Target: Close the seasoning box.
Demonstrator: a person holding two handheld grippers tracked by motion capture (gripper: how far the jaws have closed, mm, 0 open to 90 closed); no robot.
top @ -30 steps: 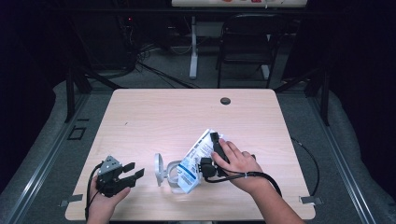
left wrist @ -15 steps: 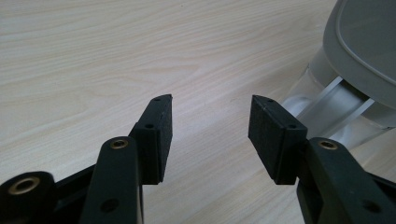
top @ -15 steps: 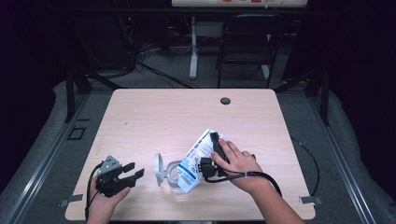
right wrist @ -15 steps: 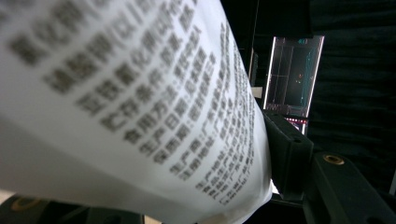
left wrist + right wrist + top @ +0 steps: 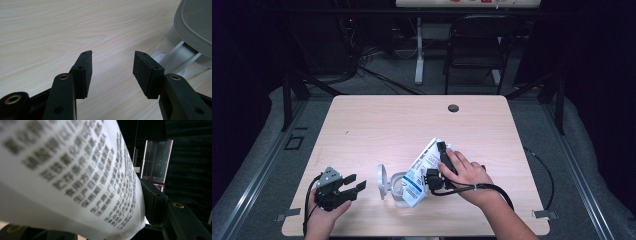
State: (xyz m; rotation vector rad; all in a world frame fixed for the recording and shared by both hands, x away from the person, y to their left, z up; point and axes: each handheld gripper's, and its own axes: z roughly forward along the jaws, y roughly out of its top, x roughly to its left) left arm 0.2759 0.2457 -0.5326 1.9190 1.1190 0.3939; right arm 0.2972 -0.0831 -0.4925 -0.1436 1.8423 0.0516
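Observation:
A white bag (image 5: 421, 169) printed with dark text and a blue label hangs tilted, its lower end over a clear container (image 5: 399, 190) near the table's front edge. The container's grey lid (image 5: 382, 181) stands swung open on its left side. My right gripper (image 5: 438, 163) is shut on the bag's upper part; in the right gripper view the bag (image 5: 75, 170) covers the left jaw, and one pad (image 5: 153, 197) presses its right edge. Left of the container, my left gripper (image 5: 356, 181) rests low and open, with bare wood between its jaws (image 5: 112, 65). The lid (image 5: 195, 22) and container (image 5: 175, 58) lie to its right.
The light wooden table (image 5: 412, 125) has a dark round grommet (image 5: 453, 108) near its far edge. The right gripper's cable (image 5: 544, 172) loops off the table's right side. A black chair (image 5: 477, 45) and a stand with cables are on the floor beyond.

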